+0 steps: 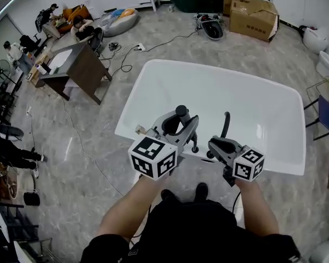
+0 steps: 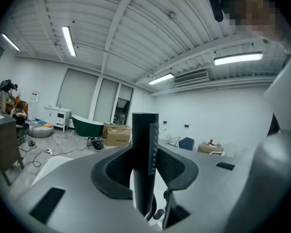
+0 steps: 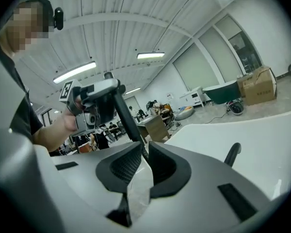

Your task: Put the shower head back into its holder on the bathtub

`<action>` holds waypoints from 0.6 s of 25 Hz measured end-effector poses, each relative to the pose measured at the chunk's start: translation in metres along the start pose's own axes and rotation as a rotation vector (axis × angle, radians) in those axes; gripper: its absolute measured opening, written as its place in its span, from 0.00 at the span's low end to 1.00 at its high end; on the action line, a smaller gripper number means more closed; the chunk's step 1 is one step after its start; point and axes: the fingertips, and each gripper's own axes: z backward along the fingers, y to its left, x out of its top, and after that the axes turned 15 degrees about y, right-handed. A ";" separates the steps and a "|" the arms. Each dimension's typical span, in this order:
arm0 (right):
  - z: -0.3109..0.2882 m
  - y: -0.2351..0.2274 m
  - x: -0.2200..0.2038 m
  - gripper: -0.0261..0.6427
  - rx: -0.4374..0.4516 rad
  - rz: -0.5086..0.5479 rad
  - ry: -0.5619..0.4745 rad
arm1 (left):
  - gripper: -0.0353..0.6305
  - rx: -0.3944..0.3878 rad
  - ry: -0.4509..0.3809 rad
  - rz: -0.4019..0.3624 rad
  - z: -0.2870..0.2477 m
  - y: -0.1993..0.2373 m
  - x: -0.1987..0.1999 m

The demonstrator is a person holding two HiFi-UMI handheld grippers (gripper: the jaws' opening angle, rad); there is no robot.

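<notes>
Over the near rim of the white bathtub (image 1: 134, 111), the left gripper (image 2: 145, 171) has its jaws spread wide and clamped on the black shower head (image 2: 141, 140). It is held upright, I'd guess so the handle can drop straight into its holder. Further right along that rim, the right gripper (image 3: 143, 166) shows only a narrow slit between its jaws, at the handle's lower end, likely to steady it. Whether they pinch it I cannot tell. Just past it a curved black post (image 1: 226, 124) stands on the rim. I count one shower head, two grippers, one post.
</notes>
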 end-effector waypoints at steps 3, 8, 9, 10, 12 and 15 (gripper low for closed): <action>0.012 -0.004 -0.003 0.11 -0.017 -0.005 -0.006 | 0.27 0.006 0.045 0.007 -0.013 0.000 -0.021; 0.022 -0.013 -0.009 0.08 -0.038 -0.029 -0.009 | 0.27 0.023 0.109 0.030 -0.034 0.008 -0.061; 0.022 -0.013 -0.012 0.08 -0.036 -0.034 -0.007 | 0.27 0.026 0.121 0.030 -0.038 0.009 -0.069; 0.023 -0.014 -0.014 0.08 -0.035 -0.038 -0.003 | 0.27 0.031 0.134 0.027 -0.043 0.011 -0.076; 0.025 -0.017 -0.020 0.08 -0.037 -0.048 0.004 | 0.27 0.043 0.167 0.023 -0.053 0.015 -0.092; 0.031 -0.025 -0.025 0.08 -0.040 -0.068 0.004 | 0.27 0.055 0.219 0.056 -0.066 0.023 -0.113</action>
